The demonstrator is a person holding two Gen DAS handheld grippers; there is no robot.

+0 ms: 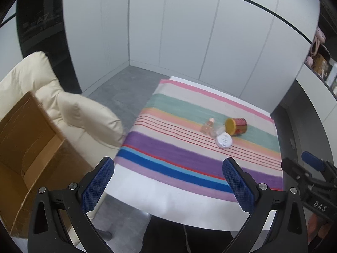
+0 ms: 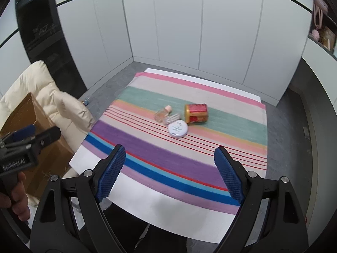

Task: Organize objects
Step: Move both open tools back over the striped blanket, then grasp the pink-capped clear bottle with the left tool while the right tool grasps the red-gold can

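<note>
Left gripper (image 1: 168,181): fingers (image 1: 98,185) spread apart, holding nothing, above the desk's near edge.
Right gripper (image 2: 169,172): fingers (image 2: 228,174) released, holding nothing.
Desk (image 2: 147,206): striped cloth (image 2: 168,164) on top.
Can (image 2: 195,113), bottle (image 2: 162,113), round tin (image 2: 178,130): clustered mid-cloth, can on its side.
Box (image 1: 31,147): left of the desk.

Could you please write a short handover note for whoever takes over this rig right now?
Left gripper: open, holding nothing, at the table's near edge.
Right gripper: open, holding nothing, likewise.
Clustered mid-cloth on the striped cloth: red and gold can on its side, white round compact, small pink-capped bottle, clear item among them.
Cardboard box sits left, by the cream chair.
Done: nothing visible. Left: everything.
</note>
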